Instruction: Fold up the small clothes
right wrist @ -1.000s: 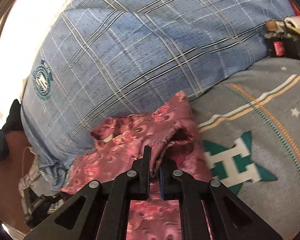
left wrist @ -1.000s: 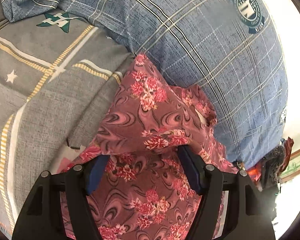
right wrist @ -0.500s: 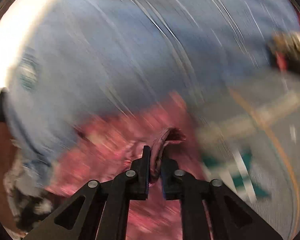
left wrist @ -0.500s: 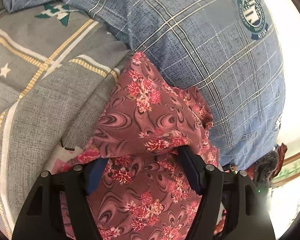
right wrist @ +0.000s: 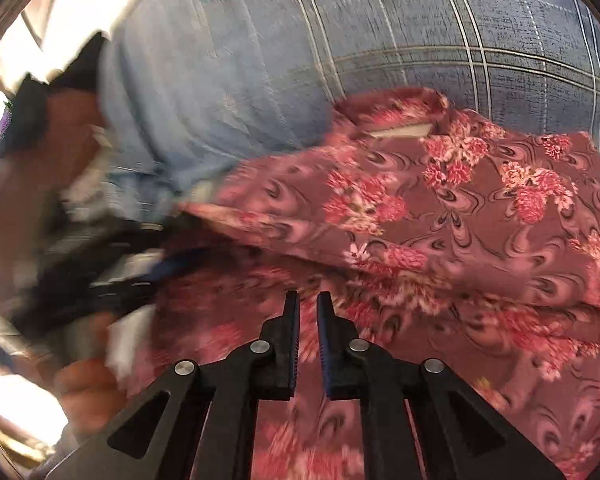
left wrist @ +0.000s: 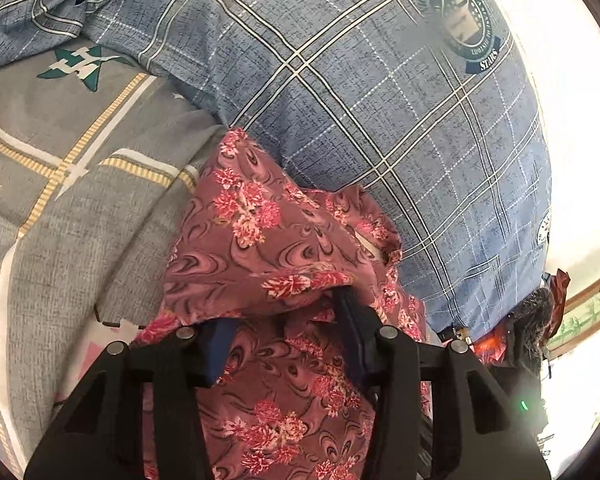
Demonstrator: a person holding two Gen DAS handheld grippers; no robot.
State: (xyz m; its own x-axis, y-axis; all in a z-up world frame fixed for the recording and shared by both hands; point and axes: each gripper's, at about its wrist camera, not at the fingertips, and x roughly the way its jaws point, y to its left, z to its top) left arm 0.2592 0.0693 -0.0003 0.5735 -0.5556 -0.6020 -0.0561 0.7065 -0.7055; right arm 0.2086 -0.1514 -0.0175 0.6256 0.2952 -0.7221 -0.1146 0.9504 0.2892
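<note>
A small maroon garment with pink flowers (left wrist: 268,240) lies on the grey bedsheet (left wrist: 72,200), one layer folded over another. My left gripper (left wrist: 284,320) is open, its jaws wide apart, and the folded upper layer drapes over its fingertips. In the right wrist view the same garment (right wrist: 460,216) fills the right half. My right gripper (right wrist: 308,304) hovers over the lower layer with a narrow gap between its pads and nothing held between them. The left side of that view is blurred.
A big blue plaid pillow (left wrist: 380,100) with a round badge lies just behind the garment; it also shows in the right wrist view (right wrist: 420,20). Crumpled blue plaid cloth (left wrist: 40,4) sits far left. Dark clutter (left wrist: 532,320) lies at the bed's right edge.
My right gripper has let go of the garment's edge it was pinching and has swung left over the cloth. My left gripper has stayed open under the fold, shifting slightly.
</note>
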